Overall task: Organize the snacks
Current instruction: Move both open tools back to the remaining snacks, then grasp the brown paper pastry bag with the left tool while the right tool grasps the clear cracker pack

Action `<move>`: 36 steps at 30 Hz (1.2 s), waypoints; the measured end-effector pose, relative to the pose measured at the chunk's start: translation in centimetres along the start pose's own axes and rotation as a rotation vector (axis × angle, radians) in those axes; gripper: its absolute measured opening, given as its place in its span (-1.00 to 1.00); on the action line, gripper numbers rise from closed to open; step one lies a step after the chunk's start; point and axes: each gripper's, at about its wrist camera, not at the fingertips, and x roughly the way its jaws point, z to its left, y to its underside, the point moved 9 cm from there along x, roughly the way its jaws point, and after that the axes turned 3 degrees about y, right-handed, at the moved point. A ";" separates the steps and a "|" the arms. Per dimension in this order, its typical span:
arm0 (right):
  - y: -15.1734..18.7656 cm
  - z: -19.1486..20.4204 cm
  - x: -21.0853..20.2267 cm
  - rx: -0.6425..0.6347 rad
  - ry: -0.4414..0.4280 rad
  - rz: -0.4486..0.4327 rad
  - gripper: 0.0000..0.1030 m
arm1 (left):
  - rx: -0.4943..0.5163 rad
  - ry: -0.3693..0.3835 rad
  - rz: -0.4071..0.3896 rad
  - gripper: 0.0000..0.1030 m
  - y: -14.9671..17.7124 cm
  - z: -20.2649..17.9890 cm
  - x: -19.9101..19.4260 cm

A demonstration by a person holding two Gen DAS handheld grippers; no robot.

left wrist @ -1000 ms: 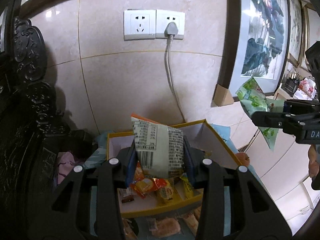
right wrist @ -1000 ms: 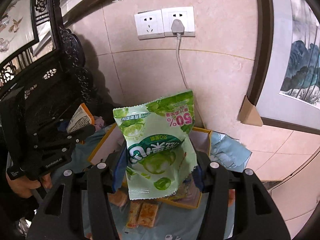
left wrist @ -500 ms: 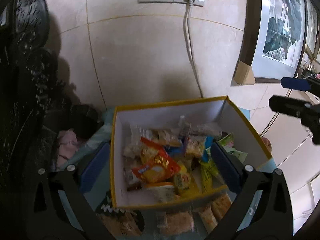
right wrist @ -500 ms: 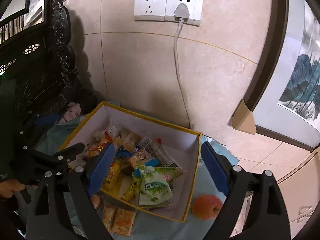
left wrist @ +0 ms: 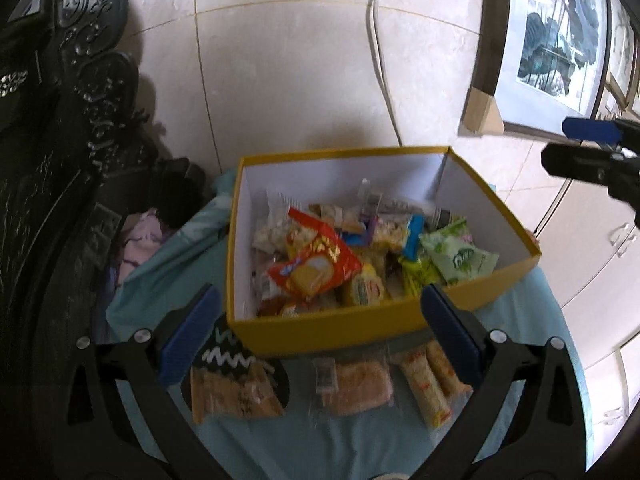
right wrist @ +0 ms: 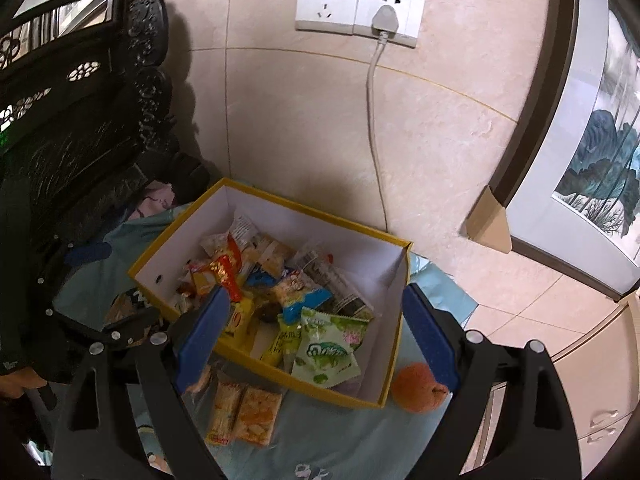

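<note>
A yellow box (left wrist: 332,330) with white inner walls stands on a blue cloth, filled with several mixed snack packets. An orange-red packet (left wrist: 316,268) lies on top of the pile at the left. At the right of the pile lies a green packet (left wrist: 460,256), near the front wall in the right wrist view (right wrist: 324,356). My left gripper (left wrist: 318,334) is open and empty, just short of the box's front wall. My right gripper (right wrist: 316,324) hangs open and empty over the box's near right corner. Several loose cracker packets (left wrist: 360,384) lie on the cloth in front of the box.
An orange fruit (right wrist: 416,388) sits on the cloth right of the box. A tiled wall with a socket and plugged cord (right wrist: 374,92) rises behind. Dark carved furniture (left wrist: 60,160) stands on the left. A framed painting (right wrist: 592,160) and white cabinets (left wrist: 592,248) are on the right.
A second ago the left gripper held a white-backed packet and the right held the green packet. Both jaws have opened, the packets now lie in the box, and both grippers have sunk toward it.
</note>
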 end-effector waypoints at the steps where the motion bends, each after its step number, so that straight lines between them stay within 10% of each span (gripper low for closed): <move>1: 0.2 0.3 -0.1 -0.004 0.000 0.002 0.71 | -0.004 0.000 0.005 0.96 0.3 0.1 0.0; 11: 2.2 2.3 -0.4 0.000 -0.029 0.028 0.71 | -0.037 -0.041 0.053 0.96 5.0 2.4 -0.2; 19: 13.2 4.8 4.5 0.093 -0.107 0.265 0.73 | -0.146 -0.130 0.187 0.96 12.7 7.4 2.0; 36: 19.4 6.1 12.3 0.100 -0.095 0.408 0.67 | -0.098 -0.169 0.271 0.96 14.1 8.0 8.4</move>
